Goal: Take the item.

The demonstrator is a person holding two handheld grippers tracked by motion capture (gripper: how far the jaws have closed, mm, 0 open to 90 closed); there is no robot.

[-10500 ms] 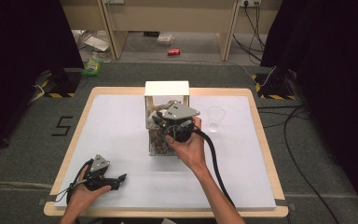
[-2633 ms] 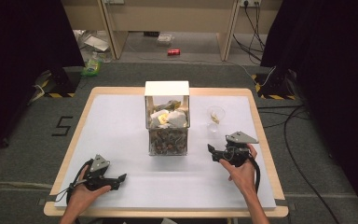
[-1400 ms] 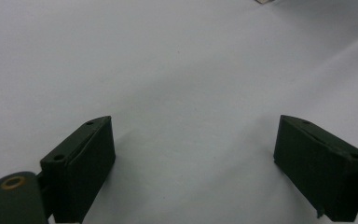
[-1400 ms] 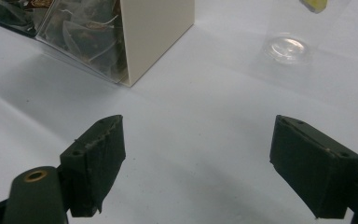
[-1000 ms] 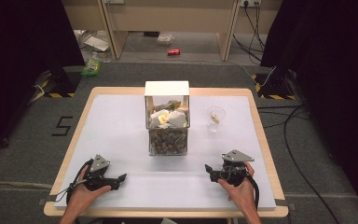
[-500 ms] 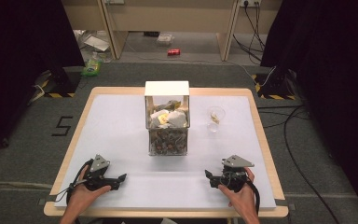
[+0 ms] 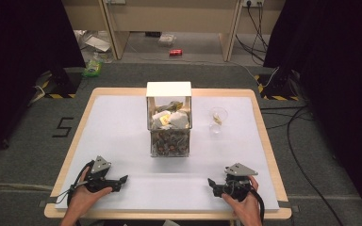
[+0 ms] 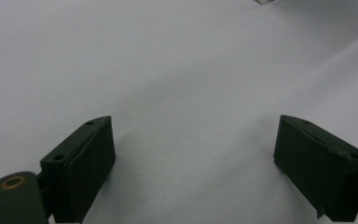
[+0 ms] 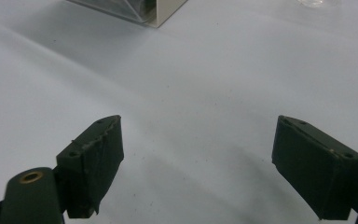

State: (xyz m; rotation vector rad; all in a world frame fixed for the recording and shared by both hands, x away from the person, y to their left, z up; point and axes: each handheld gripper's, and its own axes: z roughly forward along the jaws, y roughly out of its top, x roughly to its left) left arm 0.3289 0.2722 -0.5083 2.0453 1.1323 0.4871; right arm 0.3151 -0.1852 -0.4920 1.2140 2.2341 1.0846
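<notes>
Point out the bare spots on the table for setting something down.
Free: the wide strip between left gripper and right gripper, and the stretch left of the clear box. Tighter: between box and small cup.

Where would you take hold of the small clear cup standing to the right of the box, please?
I would grip the clear cup across its rim and upper wall, coming from the near right side with the right claw, which is open. The cup looks upright and stands apart from the box, so the box's side is the tighter one.
</notes>
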